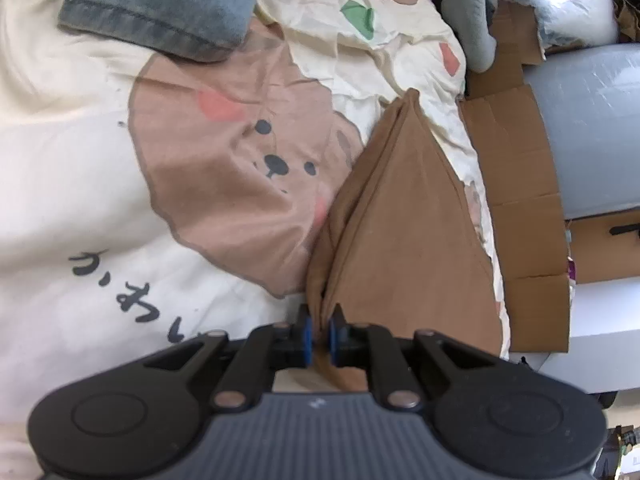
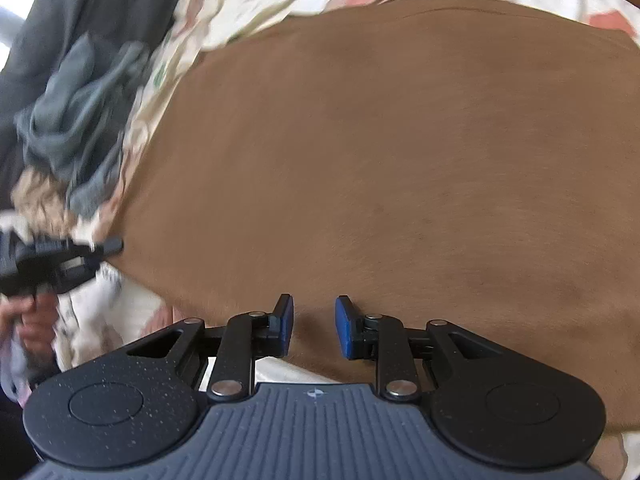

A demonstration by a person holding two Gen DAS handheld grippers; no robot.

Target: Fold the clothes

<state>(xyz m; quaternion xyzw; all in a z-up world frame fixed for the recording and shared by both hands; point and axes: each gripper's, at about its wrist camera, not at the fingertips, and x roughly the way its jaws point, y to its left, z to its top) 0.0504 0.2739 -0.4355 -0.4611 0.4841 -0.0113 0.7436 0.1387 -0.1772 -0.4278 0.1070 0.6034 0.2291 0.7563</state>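
Left gripper [image 1: 319, 326] pinching brown garment [image 1: 400, 232] edge; right gripper [image 2: 314, 326] spread above it, empty. Soft, light, floppy: best gripped at corners near bedspread [image 1: 60, 152] edge.

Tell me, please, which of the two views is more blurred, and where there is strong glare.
Right wrist view: more blurred, worst at the left edge, smearing the grey clothes and the left hand-held gripper. Left wrist view: mostly sharp, brown garment clear; glare whitens the top right corner.
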